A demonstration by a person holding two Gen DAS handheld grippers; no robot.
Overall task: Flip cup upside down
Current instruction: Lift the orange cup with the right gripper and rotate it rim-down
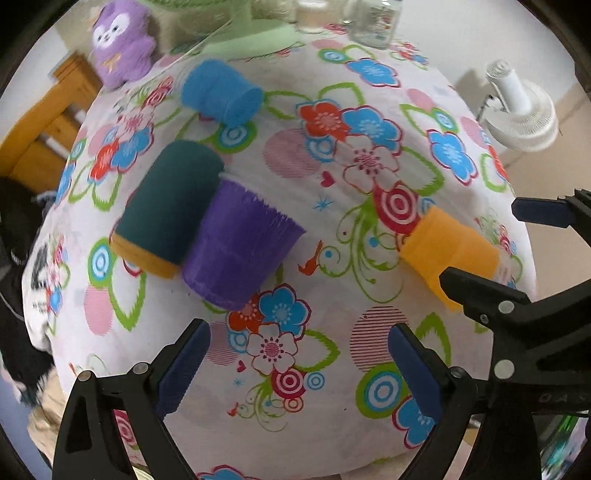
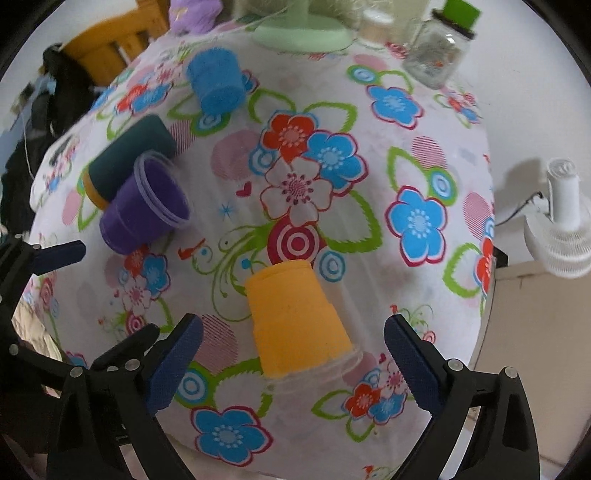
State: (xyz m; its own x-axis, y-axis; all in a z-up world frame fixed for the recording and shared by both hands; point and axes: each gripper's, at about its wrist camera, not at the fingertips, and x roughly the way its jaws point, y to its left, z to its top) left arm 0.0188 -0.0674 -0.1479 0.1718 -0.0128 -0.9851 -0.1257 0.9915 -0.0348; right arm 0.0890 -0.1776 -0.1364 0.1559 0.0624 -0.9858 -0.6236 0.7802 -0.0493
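Observation:
Several cups lie on their sides on the flowered tablecloth. An orange cup with a clear rim lies between the wide-open jaws of my right gripper, its base pointing away. In the left wrist view the orange cup lies at right, with the right gripper's fingers around it. A purple cup lies touching a dark green cup with an orange end; both also show in the right wrist view. A blue cup lies farther back. My left gripper is open and empty, below the purple cup.
A purple plush toy, a green lamp base and glass jars stand at the table's far edge. A white fan stands beyond the right edge. A wooden chair is at left.

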